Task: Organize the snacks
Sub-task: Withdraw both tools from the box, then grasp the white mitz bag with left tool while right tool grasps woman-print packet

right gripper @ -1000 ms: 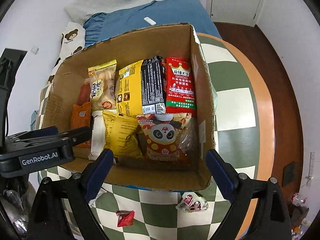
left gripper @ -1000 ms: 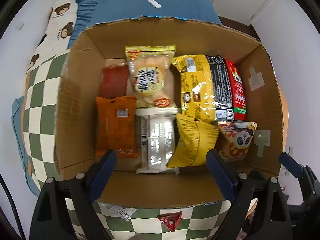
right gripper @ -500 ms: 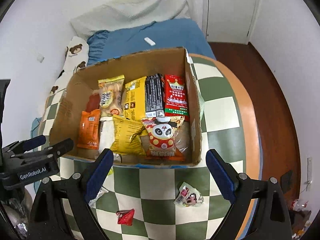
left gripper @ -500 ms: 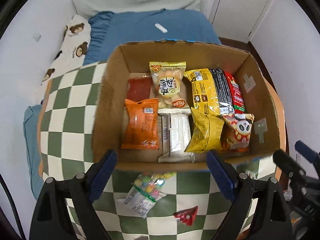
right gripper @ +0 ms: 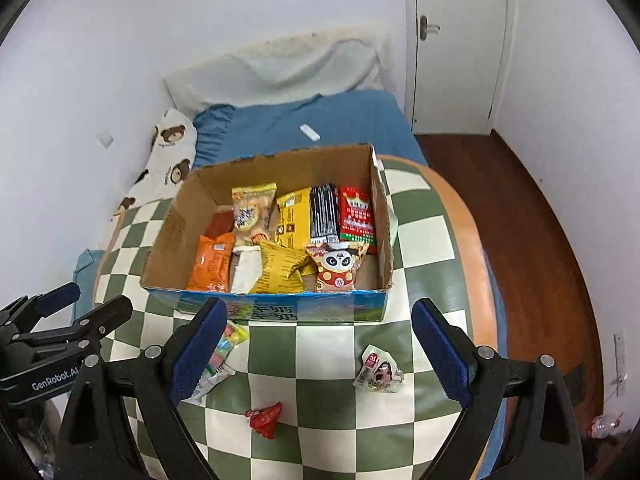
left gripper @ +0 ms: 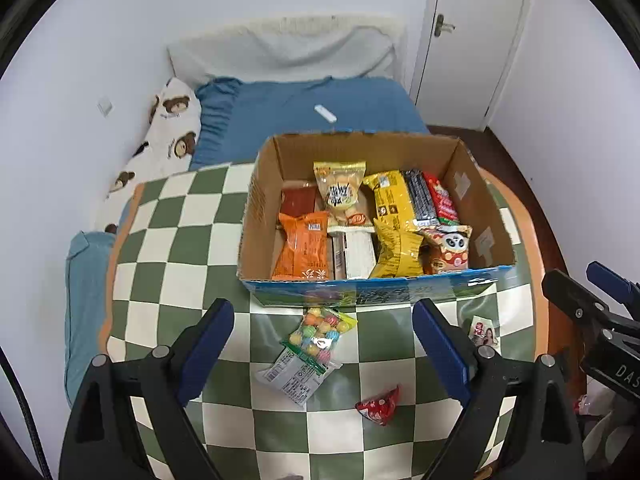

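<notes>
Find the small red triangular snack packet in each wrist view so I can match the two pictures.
Left wrist view: red triangular packet lies on the checkered cloth, lower right of centre, right of the candy bag.
Right wrist view: same packet, lower centre-left, on the cloth.
Shared landmark: the cardboard box, beyond the packet in both.

- Counter cloth (left gripper: 180, 280): green-and-cream checks, orange border.
- Box (left gripper: 372, 292): brown card, blue printed front.
- Inside: orange pack (left gripper: 302, 250), yellow bag (left gripper: 396, 250), red pack (right gripper: 356, 216), black-striped pack (right gripper: 324, 216), panda bag (right gripper: 336, 268) red and white.
- Loose: candy bag (left gripper: 316, 340) multicoloured, small red wrapper (right gripper: 264, 418).
- Bed (left gripper: 300, 116): blue sheet; pillow (left gripper: 168, 136) white with brown bears.
- Jaws: blue pads on black.
</notes>
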`<control>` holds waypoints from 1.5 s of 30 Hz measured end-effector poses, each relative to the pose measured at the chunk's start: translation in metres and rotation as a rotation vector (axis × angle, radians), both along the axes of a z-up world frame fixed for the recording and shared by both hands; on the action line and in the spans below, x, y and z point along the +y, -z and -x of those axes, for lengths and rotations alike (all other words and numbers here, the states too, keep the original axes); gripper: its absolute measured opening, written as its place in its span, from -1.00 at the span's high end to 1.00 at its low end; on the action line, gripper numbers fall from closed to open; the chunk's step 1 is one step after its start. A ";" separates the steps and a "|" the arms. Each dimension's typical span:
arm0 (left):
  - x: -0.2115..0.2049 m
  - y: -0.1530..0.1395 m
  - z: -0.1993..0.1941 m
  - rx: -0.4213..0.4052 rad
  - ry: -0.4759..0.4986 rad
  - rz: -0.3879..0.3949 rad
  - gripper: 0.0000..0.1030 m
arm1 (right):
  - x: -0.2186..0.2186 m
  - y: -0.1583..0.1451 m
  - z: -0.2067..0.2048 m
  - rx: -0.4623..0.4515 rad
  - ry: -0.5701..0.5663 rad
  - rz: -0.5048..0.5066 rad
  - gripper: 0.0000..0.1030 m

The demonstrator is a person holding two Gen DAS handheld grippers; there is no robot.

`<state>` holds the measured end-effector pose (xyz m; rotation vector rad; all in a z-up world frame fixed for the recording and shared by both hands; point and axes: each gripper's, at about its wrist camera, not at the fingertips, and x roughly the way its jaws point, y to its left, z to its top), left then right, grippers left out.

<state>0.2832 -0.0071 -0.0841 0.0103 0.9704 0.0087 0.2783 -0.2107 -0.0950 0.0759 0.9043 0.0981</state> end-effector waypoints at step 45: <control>0.106 0.248 -0.019 0.583 -0.393 0.403 -0.99 | -0.030 0.238 -0.033 0.408 0.121 -0.079 -0.14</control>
